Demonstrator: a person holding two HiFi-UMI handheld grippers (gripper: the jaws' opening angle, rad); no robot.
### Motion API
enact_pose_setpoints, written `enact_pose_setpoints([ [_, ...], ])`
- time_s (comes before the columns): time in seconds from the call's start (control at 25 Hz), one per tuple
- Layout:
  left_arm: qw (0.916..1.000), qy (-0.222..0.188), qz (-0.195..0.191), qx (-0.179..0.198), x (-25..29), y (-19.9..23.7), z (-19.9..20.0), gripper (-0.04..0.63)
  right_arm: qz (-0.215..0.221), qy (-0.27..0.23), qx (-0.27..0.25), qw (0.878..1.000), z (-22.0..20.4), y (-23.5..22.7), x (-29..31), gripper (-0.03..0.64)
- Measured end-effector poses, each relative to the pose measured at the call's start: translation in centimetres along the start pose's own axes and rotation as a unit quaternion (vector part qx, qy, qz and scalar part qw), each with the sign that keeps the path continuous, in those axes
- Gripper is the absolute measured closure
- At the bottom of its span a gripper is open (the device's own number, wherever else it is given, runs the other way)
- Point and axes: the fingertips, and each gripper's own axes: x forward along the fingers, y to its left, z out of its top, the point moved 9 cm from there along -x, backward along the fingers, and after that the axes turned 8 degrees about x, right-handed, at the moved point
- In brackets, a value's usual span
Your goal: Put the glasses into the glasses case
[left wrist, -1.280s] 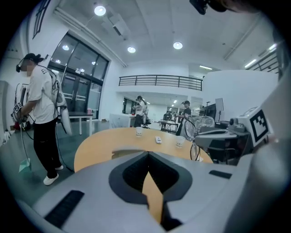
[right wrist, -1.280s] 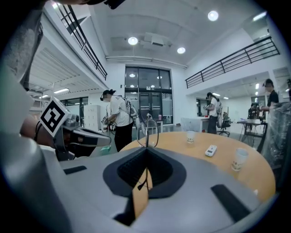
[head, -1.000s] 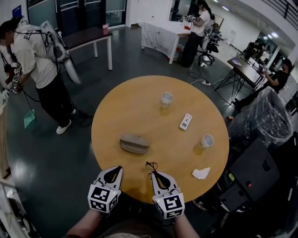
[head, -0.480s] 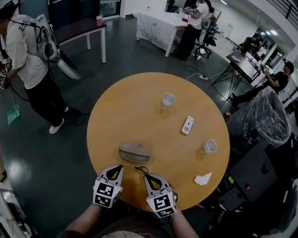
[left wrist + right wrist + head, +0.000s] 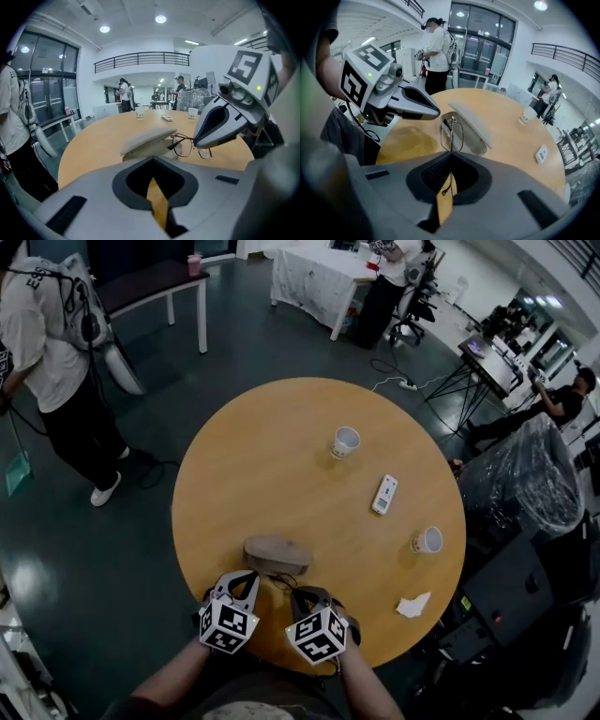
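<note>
The right gripper [image 5: 451, 154], jaws clamped on the glasses [image 5: 190, 145], holds them at the mouth of the open glasses case [image 5: 147, 138] on the desk [image 5: 281, 456]. The left gripper [image 5: 152, 161] is nearby, jaws together and empty. Insertion is in hand. The frame's long axis seems to point at the case, across its length, so it likely needs turning before being lowered in.

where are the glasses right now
Right gripper view: the glasses sit pinched in the right gripper at the near edge of the table, just before the case, left gripper alongside.

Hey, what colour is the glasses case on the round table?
The glasses case is a plain greyish beige, with no pattern. The left gripper view shows it best.
</note>
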Motion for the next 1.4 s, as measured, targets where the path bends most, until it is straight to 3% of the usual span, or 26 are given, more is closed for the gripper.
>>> enact_pose_setpoints([
  [0.4, 0.9995, 0.012, -0.026, -0.015, 2.3, 2.8, -0.9, 0.589, 0.010, 0.089, -0.005, 0.996, 3.5, -0.9, 3.6, 0.629],
  [0.68, 0.9981, 0.023, -0.057, -0.012, 3.2, 3.3, -1.4, 0.589, -0.003, 0.101, -0.029, 0.994, 5.5, -1.1, 4.7, 0.629],
  [0.92, 0.9965, 0.014, -0.079, -0.025, 3.7, 3.6, -1.6, 0.589, -0.025, 0.094, -0.090, 0.991, 6.9, -0.8, 5.5, 0.629],
  [1.12, 0.9954, 0.012, -0.089, -0.033, 3.8, 3.7, -1.7, 0.589, -0.044, 0.098, -0.169, 0.980, 7.9, -1.0, 6.6, 0.629],
  [1.4, 0.9944, 0.010, -0.099, -0.035, 4.3, 4.1, -1.7, 0.589, -0.009, 0.107, -0.215, 0.971, 8.4, -1.8, 7.9, 0.629],
])
